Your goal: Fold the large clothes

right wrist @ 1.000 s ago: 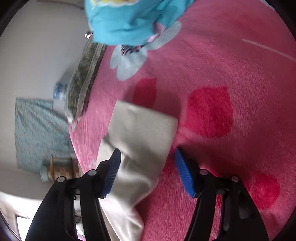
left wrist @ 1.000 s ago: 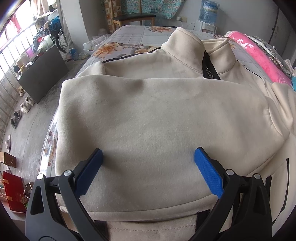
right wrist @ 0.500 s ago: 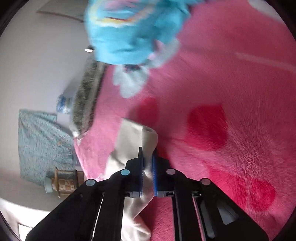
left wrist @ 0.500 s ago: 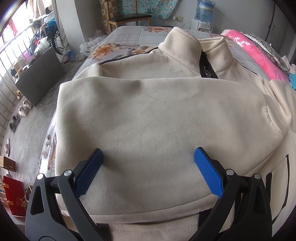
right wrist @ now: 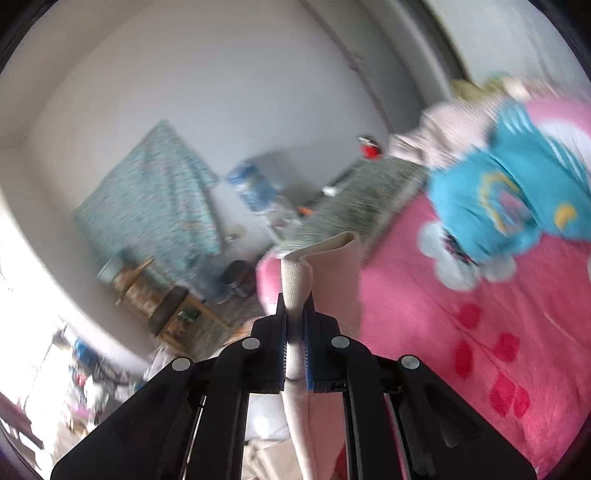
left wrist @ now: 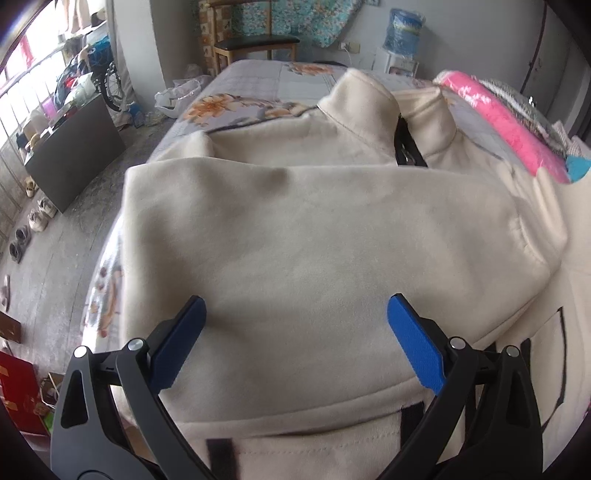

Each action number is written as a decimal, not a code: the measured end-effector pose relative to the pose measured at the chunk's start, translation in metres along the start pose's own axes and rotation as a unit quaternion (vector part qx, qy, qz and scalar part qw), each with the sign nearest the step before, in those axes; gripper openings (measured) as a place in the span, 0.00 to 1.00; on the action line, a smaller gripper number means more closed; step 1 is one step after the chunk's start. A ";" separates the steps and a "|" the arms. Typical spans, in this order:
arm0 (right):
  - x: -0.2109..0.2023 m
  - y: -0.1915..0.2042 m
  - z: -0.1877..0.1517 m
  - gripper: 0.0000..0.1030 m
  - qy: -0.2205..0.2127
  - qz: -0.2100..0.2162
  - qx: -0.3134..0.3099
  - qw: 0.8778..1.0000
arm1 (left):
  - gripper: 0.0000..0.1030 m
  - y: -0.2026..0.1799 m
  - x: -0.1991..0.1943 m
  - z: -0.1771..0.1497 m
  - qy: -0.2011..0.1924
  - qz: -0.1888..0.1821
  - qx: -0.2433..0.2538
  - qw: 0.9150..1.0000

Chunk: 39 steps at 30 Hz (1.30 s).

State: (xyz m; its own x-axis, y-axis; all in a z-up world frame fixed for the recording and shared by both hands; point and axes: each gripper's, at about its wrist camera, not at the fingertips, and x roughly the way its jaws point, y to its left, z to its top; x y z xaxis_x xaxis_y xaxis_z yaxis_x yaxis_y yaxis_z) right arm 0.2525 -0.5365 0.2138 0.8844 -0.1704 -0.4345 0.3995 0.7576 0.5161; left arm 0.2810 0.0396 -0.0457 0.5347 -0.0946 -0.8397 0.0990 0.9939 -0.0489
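A large cream sweatshirt (left wrist: 314, 229) with a stand-up collar and black zip lies on the bed, its left sleeve folded across the body. My left gripper (left wrist: 295, 317) is open and empty, hovering just above the folded sleeve near the hem. My right gripper (right wrist: 295, 306) is shut on the cream sleeve cuff (right wrist: 325, 266) and holds it lifted above the pink blanket (right wrist: 461, 332). The right wrist view is blurred by motion.
The bed has a grey floral sheet (left wrist: 236, 96). A rolled pink blanket (left wrist: 509, 125) lies along its right side, with a blue garment (right wrist: 509, 199) on it. A chair (left wrist: 258, 44), water dispenser (left wrist: 402, 29) and dark cabinet (left wrist: 74, 147) stand beyond; shoes line the floor at left.
My right gripper closed on the sleeve cuff that lay on the pink blanket and lifted it, swinging upward. My left gripper stayed open, drifting slightly over the sweatshirt.
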 end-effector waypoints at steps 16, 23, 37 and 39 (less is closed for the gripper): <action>-0.036 0.257 -0.160 0.08 0.075 0.203 -0.219 0.951 | 0.11 0.086 -0.050 -0.041 0.010 -0.081 -0.079 0.994; -0.005 0.319 -0.331 0.11 0.233 0.273 -0.304 0.882 | 0.11 0.111 -0.073 -0.055 -0.010 -0.113 -0.094 0.989; 0.049 0.155 -0.308 0.48 0.313 0.136 -0.207 0.917 | 0.23 0.094 -0.061 -0.017 -0.022 -0.147 -0.079 0.986; 0.055 0.121 -0.281 0.49 0.280 0.072 -0.206 0.935 | 0.23 0.085 -0.047 -0.006 -0.014 -0.111 -0.070 0.991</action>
State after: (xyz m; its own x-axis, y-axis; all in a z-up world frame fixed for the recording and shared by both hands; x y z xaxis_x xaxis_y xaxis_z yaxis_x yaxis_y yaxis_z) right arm 0.2822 -0.2768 0.0450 0.6102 0.2209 -0.7609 0.0571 0.9456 0.3203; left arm 0.2591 0.1288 -0.0141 0.5359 -0.3122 -0.7844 0.1014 0.9462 -0.3073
